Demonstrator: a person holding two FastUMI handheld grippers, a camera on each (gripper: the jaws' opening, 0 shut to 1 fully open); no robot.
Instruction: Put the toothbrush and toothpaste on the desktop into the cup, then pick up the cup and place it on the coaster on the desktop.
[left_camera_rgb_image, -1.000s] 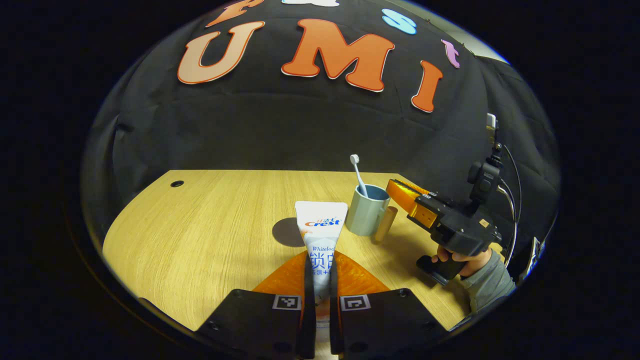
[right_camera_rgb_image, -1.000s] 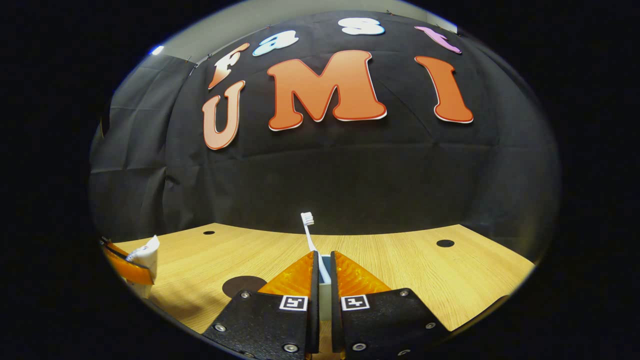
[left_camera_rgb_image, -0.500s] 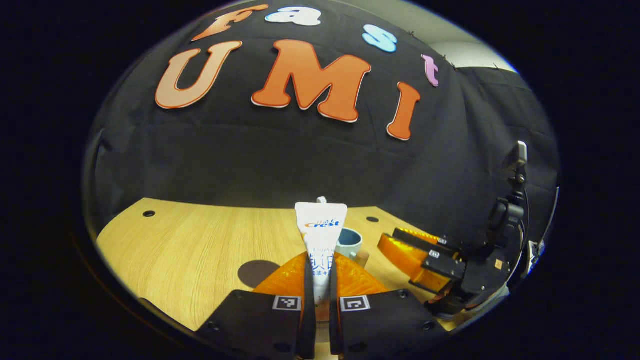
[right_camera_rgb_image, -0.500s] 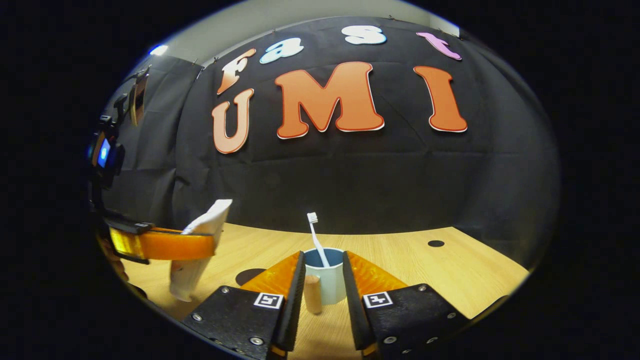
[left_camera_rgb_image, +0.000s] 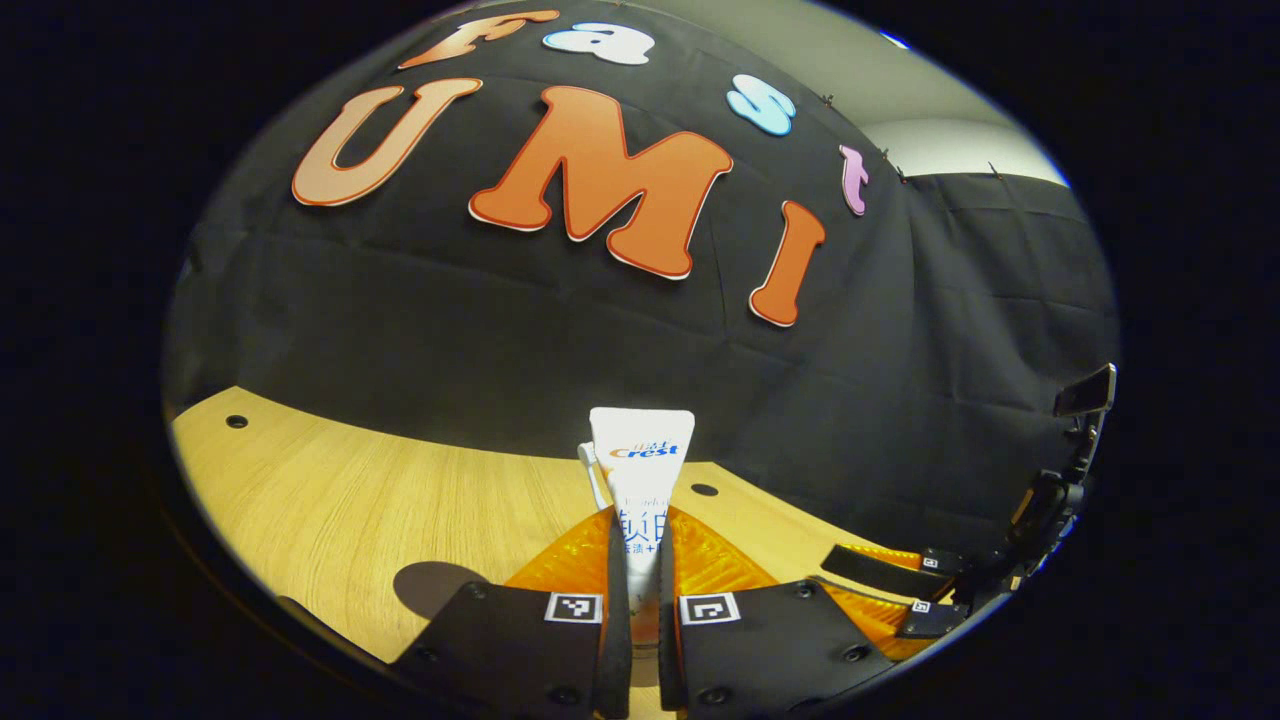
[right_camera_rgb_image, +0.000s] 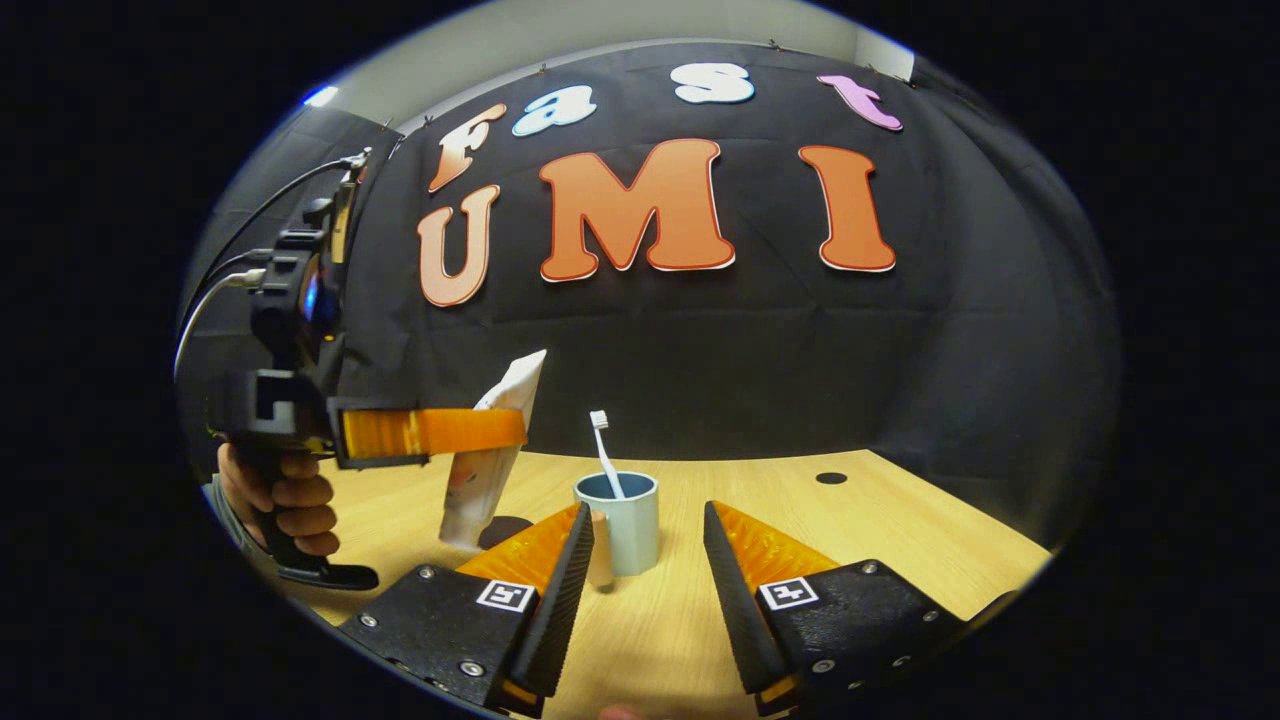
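Clamping the toothpaste upright in my left claw, I hold my right claw spread apart before the cup containing the toothbrush.

In the left gripper view the toothpaste hides all but a sliver of the toothbrush, and its lower end is lost between the fingers. In the right gripper view the coaster is mostly covered by the tube and a finger.
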